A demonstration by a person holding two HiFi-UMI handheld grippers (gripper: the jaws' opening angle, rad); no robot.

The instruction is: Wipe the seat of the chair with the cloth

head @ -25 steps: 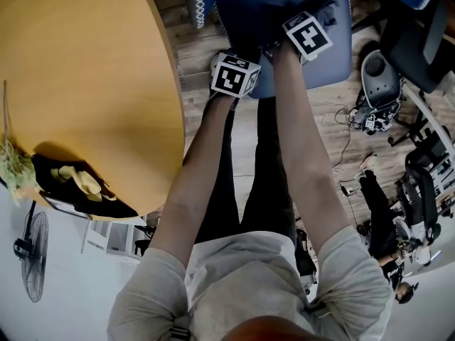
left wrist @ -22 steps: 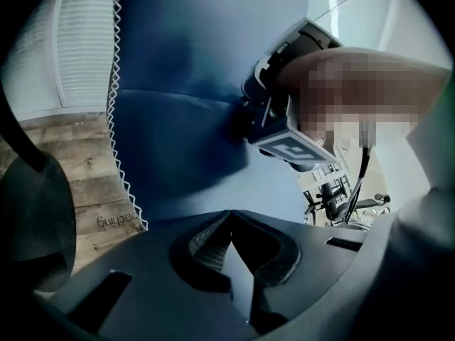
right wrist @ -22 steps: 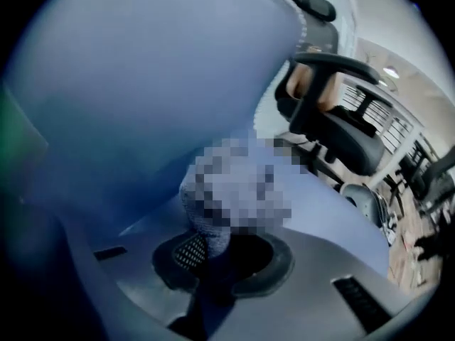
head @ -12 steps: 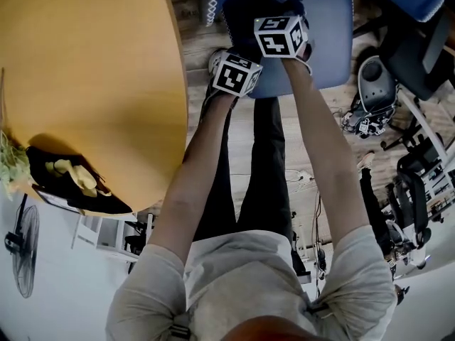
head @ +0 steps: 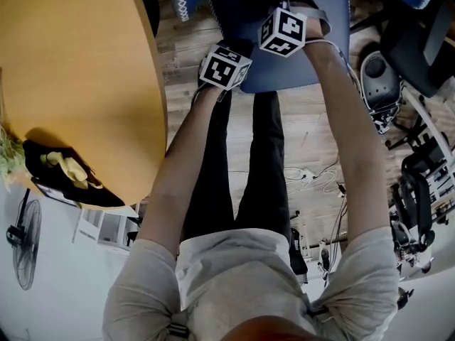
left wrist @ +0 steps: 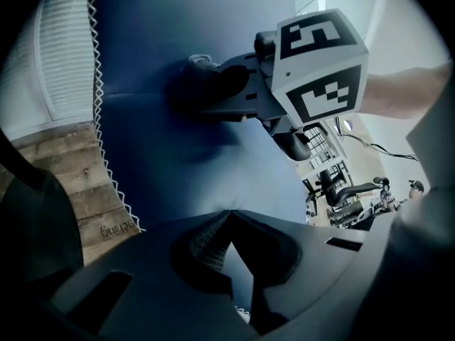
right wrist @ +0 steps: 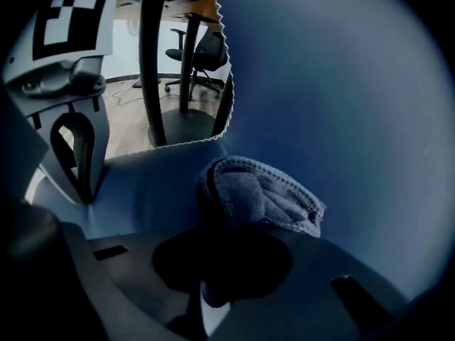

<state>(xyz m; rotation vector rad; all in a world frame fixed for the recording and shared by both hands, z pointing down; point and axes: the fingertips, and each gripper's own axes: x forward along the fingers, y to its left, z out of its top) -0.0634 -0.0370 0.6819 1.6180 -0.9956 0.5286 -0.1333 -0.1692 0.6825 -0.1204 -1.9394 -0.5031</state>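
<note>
The blue chair seat (head: pixel 328 54) lies at the top of the head view. A grey-blue terry cloth (right wrist: pixel 264 196) is bunched on the seat (right wrist: pixel 341 105), with my right gripper (right wrist: pixel 236 226) shut on it. In the head view that gripper (head: pixel 274 6) is over the seat's middle, and the cloth shows only as a dark lump. My left gripper (head: pixel 227 48) rests at the seat's front left edge. Its jaws (left wrist: pixel 227 216) are shut with nothing between them. From the left gripper view, the right gripper (left wrist: pixel 213 91) presses the dark cloth (left wrist: pixel 192 84) onto the seat (left wrist: pixel 178 27).
A round orange table (head: pixel 78 84) stands close on the left, with a black bag (head: pixel 67 180) at its edge. Black office chairs (head: pixel 419 41), a grey device (head: pixel 380 77) and cables (head: pixel 313 176) are on the wooden floor to the right. The person's legs stand just before the seat.
The right gripper has dragged the cloth leftward across the seat, from its right part to the middle. The left gripper has stayed at the front left edge.
</note>
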